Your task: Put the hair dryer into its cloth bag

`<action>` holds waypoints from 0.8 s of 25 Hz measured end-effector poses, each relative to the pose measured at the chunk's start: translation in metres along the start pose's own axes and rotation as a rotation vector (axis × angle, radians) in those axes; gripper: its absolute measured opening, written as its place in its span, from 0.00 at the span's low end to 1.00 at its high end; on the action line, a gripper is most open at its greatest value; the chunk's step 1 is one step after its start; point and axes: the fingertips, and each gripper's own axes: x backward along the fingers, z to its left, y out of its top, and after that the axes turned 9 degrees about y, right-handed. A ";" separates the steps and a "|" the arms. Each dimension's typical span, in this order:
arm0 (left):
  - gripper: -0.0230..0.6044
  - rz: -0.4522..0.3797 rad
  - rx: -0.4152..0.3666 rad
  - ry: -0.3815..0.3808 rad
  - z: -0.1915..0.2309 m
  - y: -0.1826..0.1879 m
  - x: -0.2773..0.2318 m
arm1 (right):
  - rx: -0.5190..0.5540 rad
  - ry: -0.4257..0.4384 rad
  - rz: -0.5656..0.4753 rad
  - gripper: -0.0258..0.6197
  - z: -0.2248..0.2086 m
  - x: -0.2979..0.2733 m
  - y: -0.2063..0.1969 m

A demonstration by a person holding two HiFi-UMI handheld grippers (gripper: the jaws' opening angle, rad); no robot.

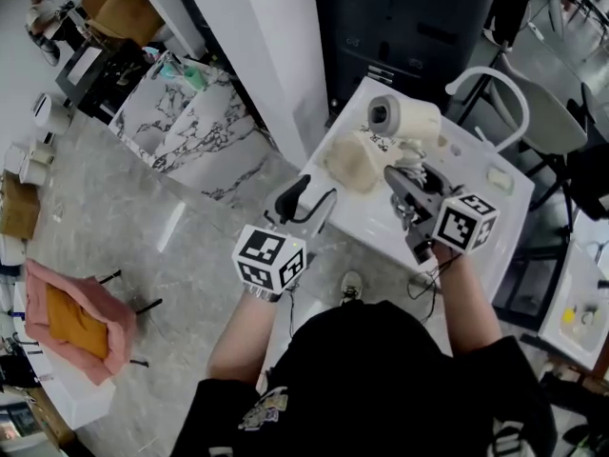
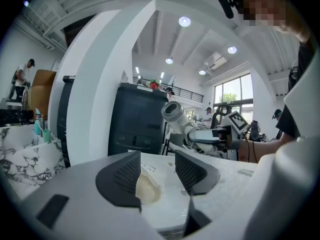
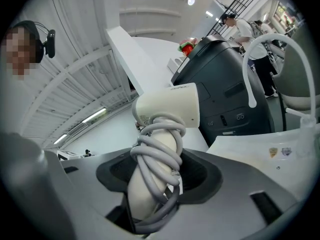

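Jaws of left gripper (image 2: 157, 176): apart, nothing between them.
Jaws of right gripper (image 3: 160, 179): clamped on hair dryer (image 3: 167, 109) handle, barrel upward.
Cloth bag (image 1: 354, 165): lies by left edge of bench (image 1: 366, 225), straight ahead of left jaws, so the left hand is nearer.

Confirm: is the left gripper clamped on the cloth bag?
No: the left gripper has its jaws apart with nothing pressed between them, and the cloth bag lies on the table beyond them.

We see the cloth bag (image 2: 147, 189) half hidden behind one jaw of the left gripper (image 2: 157, 171); the handle base of the hair dryer (image 3: 167, 114) lies unseen within the right gripper (image 3: 158, 180).
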 end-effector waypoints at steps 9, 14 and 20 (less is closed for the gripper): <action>0.36 0.023 -0.047 -0.028 -0.010 0.008 -0.046 | -0.008 0.003 -0.022 0.41 -0.026 0.004 0.020; 0.36 0.035 -0.116 -0.045 -0.009 0.013 -0.068 | -0.009 0.001 -0.035 0.41 -0.038 0.003 0.032; 0.36 0.056 -0.178 -0.087 0.003 0.019 -0.089 | -0.049 -0.051 -0.056 0.41 -0.056 -0.005 0.034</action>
